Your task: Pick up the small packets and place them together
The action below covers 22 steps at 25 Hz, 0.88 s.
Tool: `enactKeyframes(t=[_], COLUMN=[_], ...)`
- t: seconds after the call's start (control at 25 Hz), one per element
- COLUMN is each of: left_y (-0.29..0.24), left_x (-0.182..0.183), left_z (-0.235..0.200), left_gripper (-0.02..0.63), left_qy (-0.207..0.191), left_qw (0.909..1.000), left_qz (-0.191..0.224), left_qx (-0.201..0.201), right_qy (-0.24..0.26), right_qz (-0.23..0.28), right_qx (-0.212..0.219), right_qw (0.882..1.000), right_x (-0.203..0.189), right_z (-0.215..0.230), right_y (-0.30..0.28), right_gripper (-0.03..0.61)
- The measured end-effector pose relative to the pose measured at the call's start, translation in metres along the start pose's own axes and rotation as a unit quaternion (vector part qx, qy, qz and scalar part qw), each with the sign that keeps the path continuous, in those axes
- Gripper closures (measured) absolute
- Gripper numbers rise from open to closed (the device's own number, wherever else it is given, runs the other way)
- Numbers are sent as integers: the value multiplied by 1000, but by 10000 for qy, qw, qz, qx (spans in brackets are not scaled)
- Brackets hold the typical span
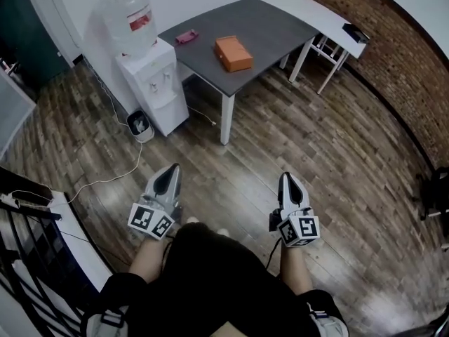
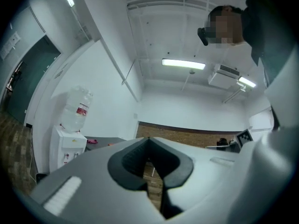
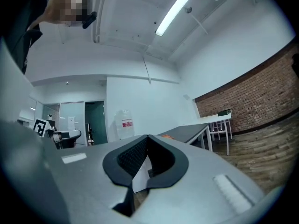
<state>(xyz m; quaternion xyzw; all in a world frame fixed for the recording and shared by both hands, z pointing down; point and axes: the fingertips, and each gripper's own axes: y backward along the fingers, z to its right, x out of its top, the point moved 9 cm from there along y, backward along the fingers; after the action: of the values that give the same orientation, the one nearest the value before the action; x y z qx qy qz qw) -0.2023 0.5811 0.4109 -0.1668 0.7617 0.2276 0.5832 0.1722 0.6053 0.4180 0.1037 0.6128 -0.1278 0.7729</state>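
Observation:
A small pink packet [image 1: 186, 36] lies at the far left of a dark grey table [image 1: 270, 30], and an orange box [image 1: 233, 53] sits near the table's front edge. Both are far ahead of me. My left gripper [image 1: 170, 171] and right gripper [image 1: 287, 180] hover over the wooden floor, well short of the table, each shut with nothing between the jaws. In the left gripper view the shut jaws [image 2: 149, 140] point toward the table, with the pink packet [image 2: 92, 141] just visible. The right gripper view shows its shut tips [image 3: 147, 137] and the table [image 3: 189, 132] beyond.
A white water dispenser [image 1: 156, 90] with a clear bottle [image 1: 130, 16] stands left of the table, and a cable [image 1: 112, 177] trails from it across the floor. A white desk [image 1: 330, 20] adjoins the table beside the brick wall [image 1: 393, 55]. A black rack [image 1: 28, 251] is at my left.

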Motion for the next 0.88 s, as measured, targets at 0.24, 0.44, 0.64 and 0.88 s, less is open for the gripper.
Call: enactKeyframes(t=[0.24,0.44,0.64,0.88], left_y=[-28,-75,-132,-169], left_x=[-3,-11,-7,-2], left_z=[-25,-57,-88,-129], left_gripper=[614,614,614,614], left_qy=[86,147,101,189], left_qw=[9999,9997,9990,9986], left_qz=[-25,50,156,125], left_qx=[-119,-186,-396,-476], right_qy=[-169,-38,142,21], right_qz=[-81,-71,11,89], right_qx=[-149,-297,-314,-162], right_qw=[9997,9995,9994,9998], right_x=[-9,-3,11,19], right_z=[14,27,39,40], right_y=[-27,-64,-118,-182], right_gripper=[577,577,577,577])
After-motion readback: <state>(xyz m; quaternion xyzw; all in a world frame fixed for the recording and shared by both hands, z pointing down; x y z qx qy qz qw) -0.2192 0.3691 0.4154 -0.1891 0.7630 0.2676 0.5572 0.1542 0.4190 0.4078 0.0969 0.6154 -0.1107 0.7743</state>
